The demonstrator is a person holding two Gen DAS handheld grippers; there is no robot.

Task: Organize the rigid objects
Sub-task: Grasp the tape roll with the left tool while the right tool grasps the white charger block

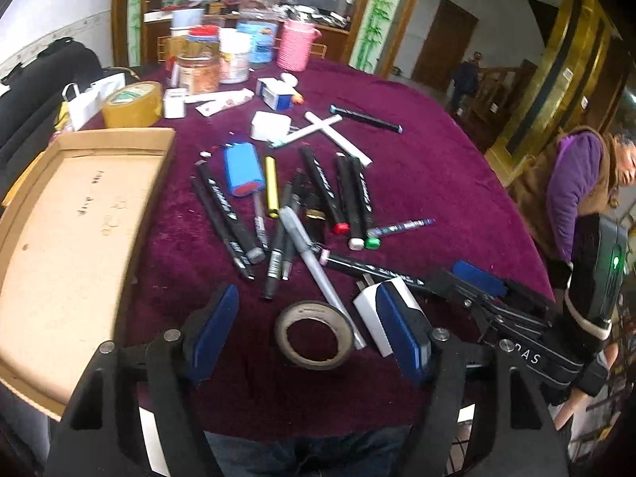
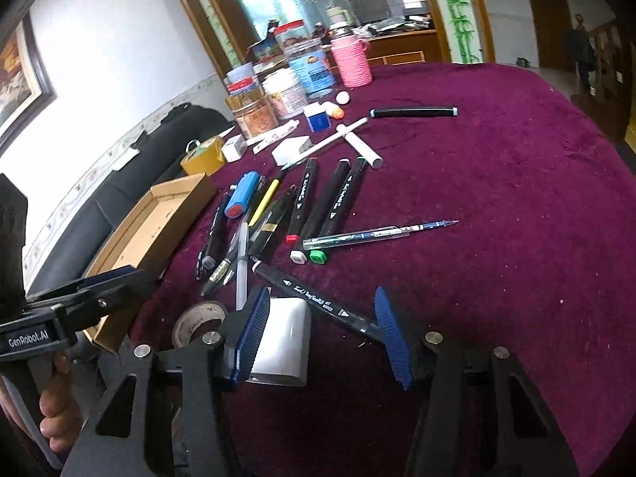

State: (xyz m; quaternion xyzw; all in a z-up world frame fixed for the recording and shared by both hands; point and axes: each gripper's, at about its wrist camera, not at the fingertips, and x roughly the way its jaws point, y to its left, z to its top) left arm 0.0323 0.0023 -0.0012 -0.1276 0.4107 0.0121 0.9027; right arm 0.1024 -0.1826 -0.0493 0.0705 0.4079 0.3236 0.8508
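Left gripper (image 1: 306,338) points steeply down, jaws wide, straddling the tape roll (image 1: 314,334) without contact. Cardboard tray (image 1: 119,147) lies left. Right gripper (image 2: 324,334) points down, jaws wide, flanking the white adapter (image 2: 286,338) and black marker (image 2: 318,300), near the pen pile (image 2: 278,214).

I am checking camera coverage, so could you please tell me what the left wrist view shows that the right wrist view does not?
Only the left wrist view shows a bystander in a purple top at the table's far side and the cardboard tray's whole floor. Only the right wrist view shows a framed picture on the wall and a hand gripping the other hand-held gripper's handle. Both show the pile of markers, the tape ring and the white adapter.
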